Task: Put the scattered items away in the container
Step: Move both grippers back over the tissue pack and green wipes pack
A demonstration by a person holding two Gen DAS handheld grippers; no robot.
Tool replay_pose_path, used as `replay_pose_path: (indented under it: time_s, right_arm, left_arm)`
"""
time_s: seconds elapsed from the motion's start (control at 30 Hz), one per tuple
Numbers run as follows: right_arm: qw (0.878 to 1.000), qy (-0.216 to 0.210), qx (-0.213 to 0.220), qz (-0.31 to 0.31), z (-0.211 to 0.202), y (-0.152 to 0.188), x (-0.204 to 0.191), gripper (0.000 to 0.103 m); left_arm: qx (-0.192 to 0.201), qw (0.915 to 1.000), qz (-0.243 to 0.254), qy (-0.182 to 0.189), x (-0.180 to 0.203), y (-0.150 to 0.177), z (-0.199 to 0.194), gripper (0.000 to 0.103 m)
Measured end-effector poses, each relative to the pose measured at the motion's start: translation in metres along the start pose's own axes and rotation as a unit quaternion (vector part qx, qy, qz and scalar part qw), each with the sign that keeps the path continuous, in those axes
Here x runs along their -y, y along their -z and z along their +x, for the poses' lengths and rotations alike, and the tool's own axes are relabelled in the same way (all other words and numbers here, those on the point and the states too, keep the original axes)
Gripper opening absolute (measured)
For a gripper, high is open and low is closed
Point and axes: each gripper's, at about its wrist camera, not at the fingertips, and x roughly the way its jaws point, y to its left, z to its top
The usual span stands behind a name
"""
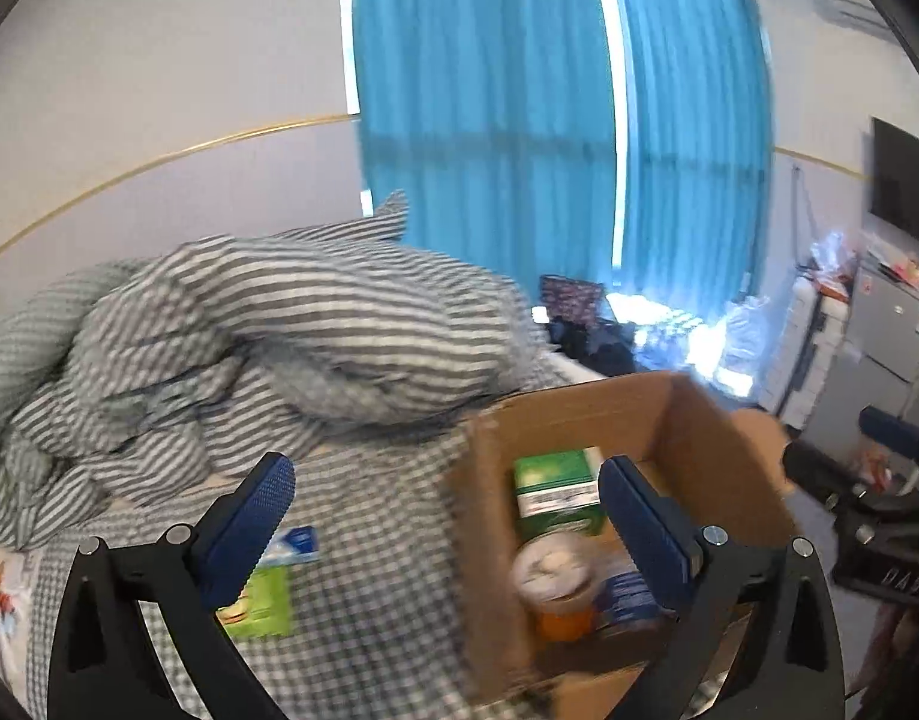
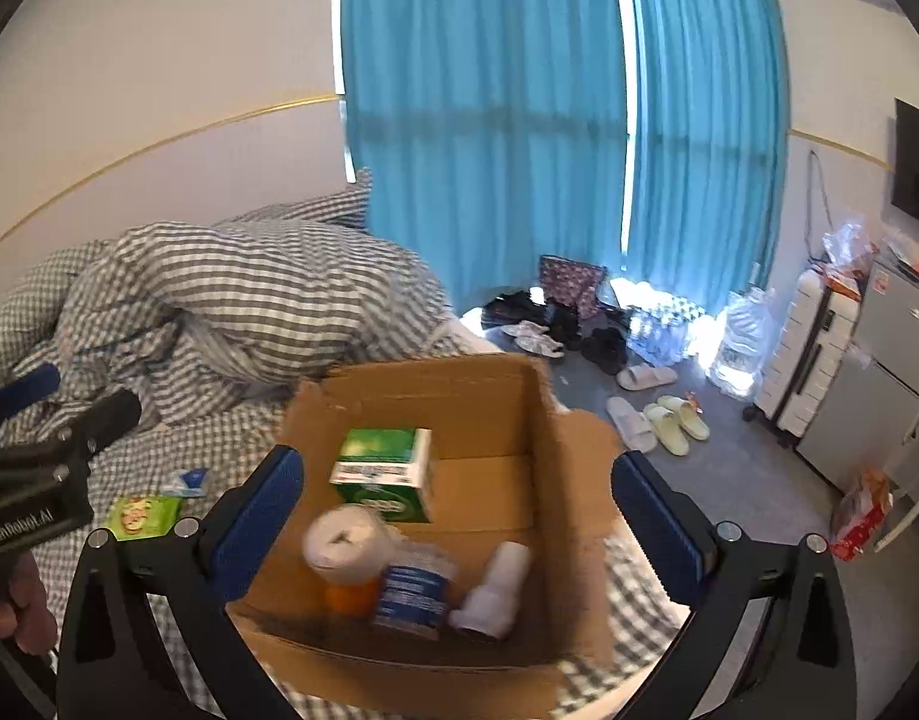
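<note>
An open cardboard box stands on the checked bed. Inside lie a green carton, an orange jar with a white lid, a blue-labelled bottle and a white bottle. A green packet and a small blue-white packet lie on the bed left of the box. My right gripper is open and empty above the box. My left gripper is open and empty over the box's left wall.
A rumpled striped duvet is piled on the bed behind the box. The other gripper shows at the left edge of the right wrist view. Slippers, water bottles, a white suitcase and a fridge stand on the floor to the right.
</note>
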Motion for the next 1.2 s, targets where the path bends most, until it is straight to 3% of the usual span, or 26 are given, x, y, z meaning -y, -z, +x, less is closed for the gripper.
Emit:
replay_pose_path:
  time_s: [0.33, 0.67, 0.9, 1.2]
  right_arm:
    - [0.997, -0.048, 0.009, -0.053, 0.003, -0.006, -0.11, 0.103]
    - [0.987, -0.101, -0.03, -0.119, 0.047, 0.01, -0.218, 0.103]
    - [0.971, -0.136, -0.073, -0.185, 0.1, 0.049, -0.286, 0.103]
    - [0.971, -0.108, -0.08, -0.196, 0.145, 0.07, -0.301, 0.103]
  left_arm:
    - [-0.015, 0.9935, -0.075, -0.084, -0.132, 0.026, -0.015, 0.103]
    - [-0.044, 0.9797, -0.142, -0.134, -0.246, 0.073, -0.008, 0.103]
    - [-0.066, 0.9745, -0.159, -0.144, -0.286, 0.11, 0.01, 0.103]
    - [-0.129, 0.972, -0.165, -0.107, -0.288, 0.156, 0.088, 0.103]
